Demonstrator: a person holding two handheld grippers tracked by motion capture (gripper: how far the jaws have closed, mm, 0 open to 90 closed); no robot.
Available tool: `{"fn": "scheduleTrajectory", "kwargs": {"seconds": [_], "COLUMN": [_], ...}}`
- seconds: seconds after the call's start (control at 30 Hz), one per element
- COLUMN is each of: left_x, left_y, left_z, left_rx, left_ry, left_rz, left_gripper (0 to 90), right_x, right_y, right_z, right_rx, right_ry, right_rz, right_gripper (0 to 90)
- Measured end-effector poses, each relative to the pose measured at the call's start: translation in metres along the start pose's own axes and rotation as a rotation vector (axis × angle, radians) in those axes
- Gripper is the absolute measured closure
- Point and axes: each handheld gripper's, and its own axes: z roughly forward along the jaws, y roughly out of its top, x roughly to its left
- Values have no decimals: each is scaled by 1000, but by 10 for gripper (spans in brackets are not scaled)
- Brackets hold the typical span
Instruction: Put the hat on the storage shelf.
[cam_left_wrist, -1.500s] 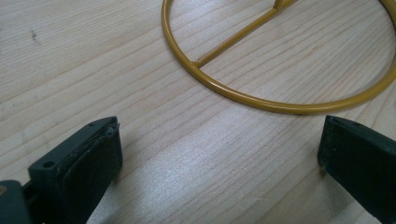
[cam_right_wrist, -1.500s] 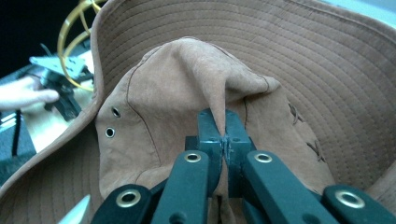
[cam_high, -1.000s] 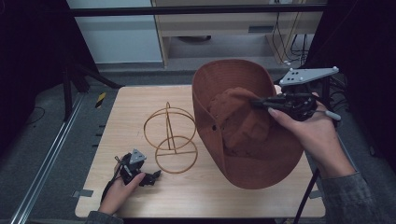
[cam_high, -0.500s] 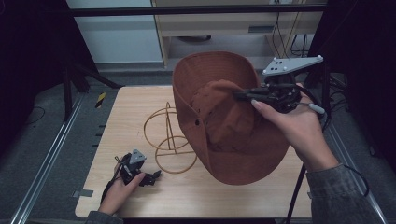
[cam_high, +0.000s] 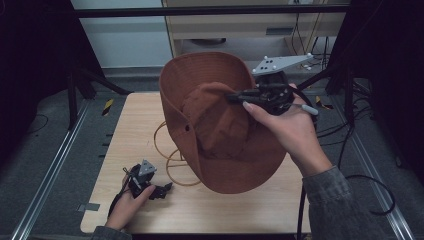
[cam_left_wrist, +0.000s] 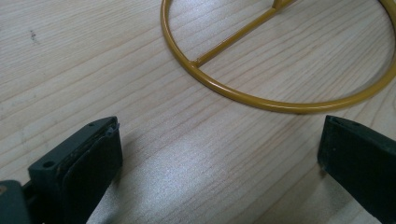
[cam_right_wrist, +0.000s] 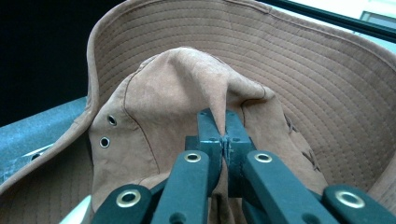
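Nearest the person, the left gripper (cam_high: 162, 190) rests on the pale wooden table (cam_high: 250, 210), jaws spread wide with nothing between them, just short of the yellow wire hat stand (cam_left_wrist: 261, 100). Farther off, the brown soft-cloth wide-brimmed hat (cam_high: 220, 135) is held aloft over the stand by the right gripper (cam_right_wrist: 223, 128), jaws pinched tight on a fold of the crown. The fabric is judged light, limp and non-fragile; it sags from one pinch. A crown grip suits it, though the brim may snag on the wire.
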Motion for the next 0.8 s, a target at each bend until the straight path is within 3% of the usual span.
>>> {"fn": "scheduleTrajectory", "kwargs": {"seconds": [0.33, 0.8], "left_x": [0, 0], "left_y": [0, 0], "left_z": [0, 0], "left_rx": [-1, -1], "left_ry": [0, 0], "left_rz": [-1, -2], "left_gripper": [0, 0], "right_x": [3, 0], "right_y": [17, 32], "right_z": [25, 44], "right_rx": [22, 80], "right_ry": [11, 11], "right_rz": [-8, -11], "right_gripper": [891, 892]}}
